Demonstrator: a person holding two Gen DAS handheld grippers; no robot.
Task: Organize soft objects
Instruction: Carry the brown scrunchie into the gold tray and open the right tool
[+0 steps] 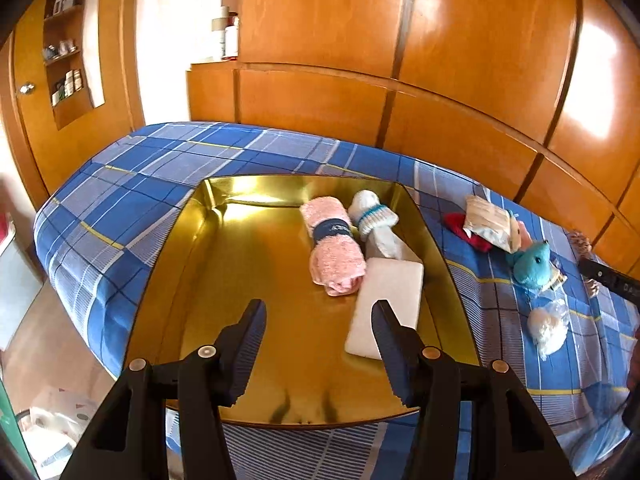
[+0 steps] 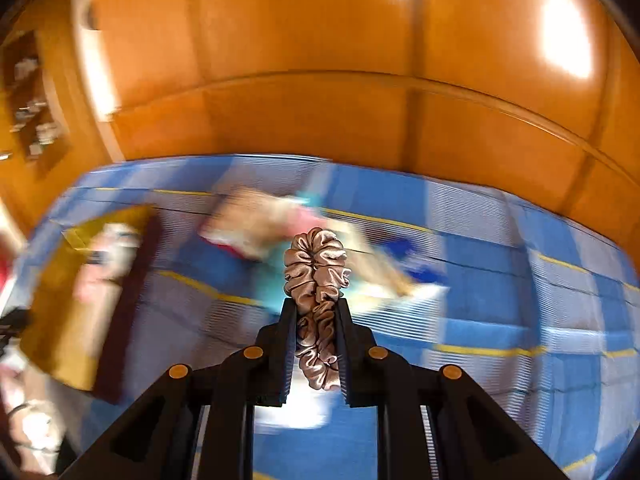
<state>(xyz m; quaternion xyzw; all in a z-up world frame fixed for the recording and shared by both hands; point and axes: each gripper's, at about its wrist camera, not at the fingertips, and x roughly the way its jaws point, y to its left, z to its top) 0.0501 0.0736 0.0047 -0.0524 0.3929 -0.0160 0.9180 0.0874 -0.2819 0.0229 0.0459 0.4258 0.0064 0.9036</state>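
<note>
One scrunchie [image 2: 316,280] is pinched lengthwise in my right claw [image 2: 316,316], above the bed [image 2: 500,280], with its top loop free past the tips. Satin is slick, so a fast swing toward the tray [image 1: 180,248] could shake it loose. My left claw [image 1: 318,320] hangs spread over the tray, beside the pad [image 1: 388,300], towel [image 1: 336,252] and sock [image 1: 372,216]; the two claws may collide there.
</note>
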